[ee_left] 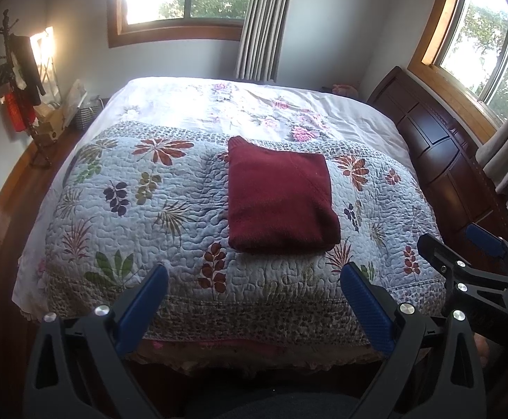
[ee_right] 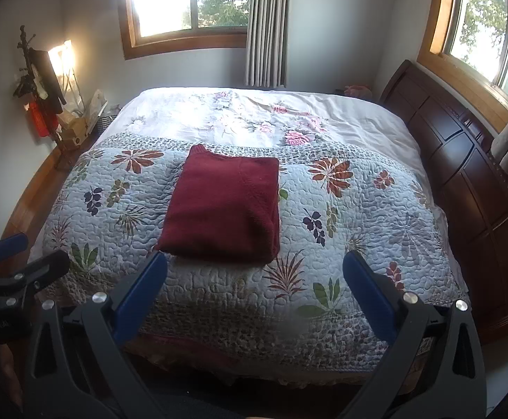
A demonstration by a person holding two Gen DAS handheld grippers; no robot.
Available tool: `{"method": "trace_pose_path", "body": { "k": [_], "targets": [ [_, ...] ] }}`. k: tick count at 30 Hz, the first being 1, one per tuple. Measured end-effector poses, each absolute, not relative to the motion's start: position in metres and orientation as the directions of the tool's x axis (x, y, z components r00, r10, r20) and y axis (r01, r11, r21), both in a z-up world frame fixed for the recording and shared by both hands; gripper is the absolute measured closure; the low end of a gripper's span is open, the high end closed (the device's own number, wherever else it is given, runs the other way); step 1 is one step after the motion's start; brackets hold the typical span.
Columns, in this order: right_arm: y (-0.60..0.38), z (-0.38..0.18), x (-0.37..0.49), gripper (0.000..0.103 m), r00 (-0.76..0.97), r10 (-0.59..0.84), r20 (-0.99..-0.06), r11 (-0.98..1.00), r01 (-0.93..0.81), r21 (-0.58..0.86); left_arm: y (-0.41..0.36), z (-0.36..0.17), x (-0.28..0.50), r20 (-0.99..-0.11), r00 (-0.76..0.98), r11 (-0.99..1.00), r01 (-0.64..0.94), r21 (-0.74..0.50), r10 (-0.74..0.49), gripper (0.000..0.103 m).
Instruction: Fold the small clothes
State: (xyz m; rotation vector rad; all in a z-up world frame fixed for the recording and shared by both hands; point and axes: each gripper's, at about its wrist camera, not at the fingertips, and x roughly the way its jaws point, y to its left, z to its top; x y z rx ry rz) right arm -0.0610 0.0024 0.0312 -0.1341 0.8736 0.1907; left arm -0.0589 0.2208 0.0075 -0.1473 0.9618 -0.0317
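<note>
Your left gripper [ee_left: 255, 281] and right gripper [ee_right: 255, 269] hang at the bed's near edge, jaws spread wide, holding nothing. Beyond them, the folded dark red garment [ee_left: 280, 197] lies flat on the leaf-print quilt [ee_left: 142, 209], mid-bed.

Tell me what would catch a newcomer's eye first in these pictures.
A dark red folded garment lies squarely in the middle of the floral quilt on the bed. Nearer the camera, the left gripper and the right gripper both hang short of it with jaws wide apart, holding nothing.
</note>
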Motion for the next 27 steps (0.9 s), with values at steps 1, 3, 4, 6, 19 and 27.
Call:
{"method": "trace_pose_path", "body": {
  "k": [1,3,4,6,19,27],
  "targets": [
    [0.002,0.031,-0.06,0.003,0.626,0.111,-0.772,0.975,-0.22,-0.038,0.22,0.007,-0.057,-0.815,0.571,0.99,-0.036,-0.138,-0.093,0.004],
    [0.001,0.03,-0.056,0.003,0.623,0.112,-0.774,0.975,-0.219,-0.036,0.219,0.007,-0.054,-0.817,0.568,0.99,-0.032,-0.136,-0.094,0.004],
    [0.001,0.029,-0.055,0.003,0.622,0.112,-0.775,0.975,-0.219,-0.035,0.218,0.006,-0.053,-0.818,0.567,0.99,-0.031,-0.135,-0.093,0.004],
    [0.001,0.029,-0.054,0.003,0.623,0.112,-0.774,0.975,-0.22,-0.036,0.216,0.005,-0.052,-0.82,0.565,0.991,-0.028,-0.132,-0.093,0.004],
    [0.001,0.025,-0.046,0.003,0.621,0.113,-0.775,0.974,-0.222,-0.036,0.211,0.005,-0.046,-0.823,0.561,0.992,-0.024,-0.127,-0.091,0.004],
    [0.002,0.021,-0.034,0.003,0.599,0.131,-0.79,0.974,-0.225,-0.01,0.211,0.005,-0.043,-0.824,0.559,0.992,-0.025,-0.127,-0.092,0.004]
  ]
}}
